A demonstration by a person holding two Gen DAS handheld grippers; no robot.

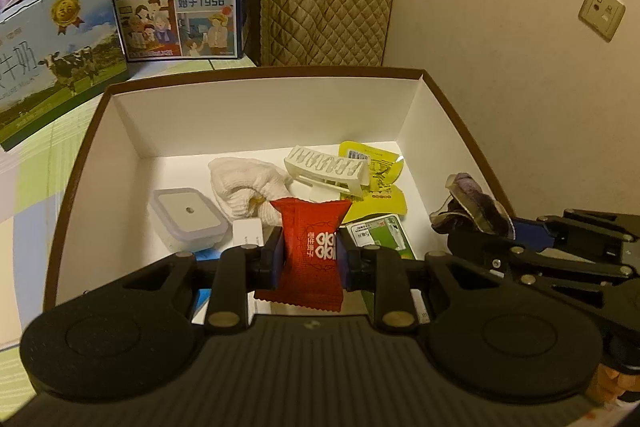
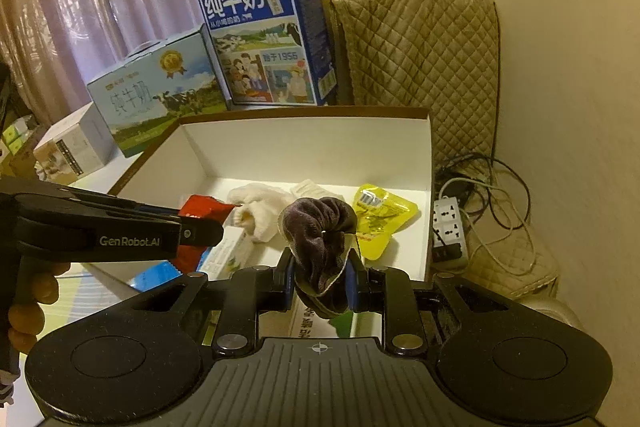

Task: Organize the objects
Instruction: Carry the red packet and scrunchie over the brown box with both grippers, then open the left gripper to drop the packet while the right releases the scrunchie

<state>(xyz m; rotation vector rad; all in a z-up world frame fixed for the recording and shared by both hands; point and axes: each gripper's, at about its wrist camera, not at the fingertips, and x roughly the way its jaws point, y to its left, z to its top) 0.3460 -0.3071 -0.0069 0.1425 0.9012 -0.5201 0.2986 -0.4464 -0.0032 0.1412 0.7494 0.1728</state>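
left tool [image 1: 310,253] grips red packet [image 1: 308,251], upright | right tool [image 2: 322,281] pinches dark cloth [image 2: 320,227] | box [image 1: 256,119] lies ahead, mid-frame, below both

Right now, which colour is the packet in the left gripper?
Red, with white print. The packet shows best in the left wrist view.

My right tongs [image 2: 320,281] pinch a dark purple sock [image 2: 322,227] above the white box [image 2: 304,143]; my left tongs [image 2: 200,227] grip a red packet [image 2: 202,209].
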